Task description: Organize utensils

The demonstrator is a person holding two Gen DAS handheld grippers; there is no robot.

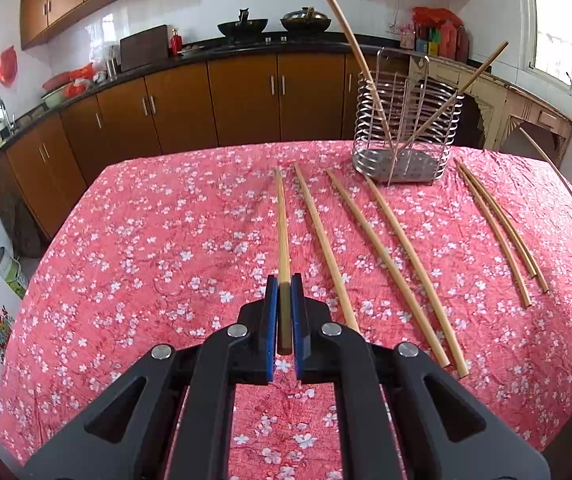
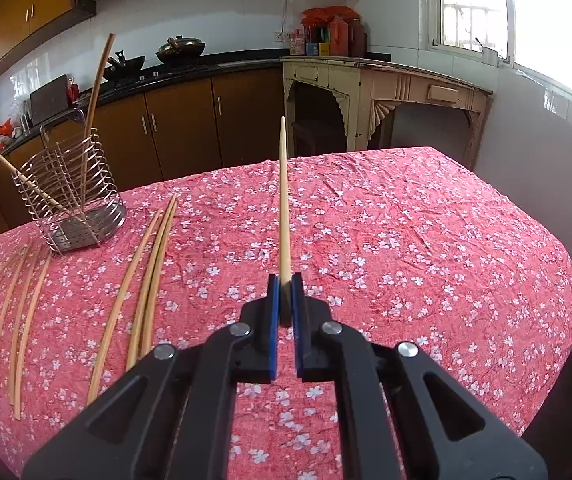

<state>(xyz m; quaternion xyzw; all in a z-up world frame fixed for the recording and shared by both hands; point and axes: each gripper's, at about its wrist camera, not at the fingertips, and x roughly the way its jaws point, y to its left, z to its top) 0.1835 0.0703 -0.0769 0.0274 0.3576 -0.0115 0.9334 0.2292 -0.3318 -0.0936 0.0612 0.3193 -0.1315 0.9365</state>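
My left gripper [image 1: 284,286] is shut on a bamboo chopstick [image 1: 282,224] that points forward, low over the table. My right gripper [image 2: 284,286] is shut on another chopstick [image 2: 284,200], raised above the cloth and pointing forward and up. A wire utensil holder [image 1: 403,132] stands at the far right of the left wrist view, with two chopsticks leaning in it; it also shows at the left of the right wrist view [image 2: 72,196]. Several loose chopsticks [image 1: 381,256] lie on the cloth in front of it.
The table carries a pink flowered cloth [image 1: 146,264]. Kitchen cabinets [image 1: 242,96] and a counter with woks run behind it. A worn cream side table [image 2: 385,96] stands by the window wall on the right.
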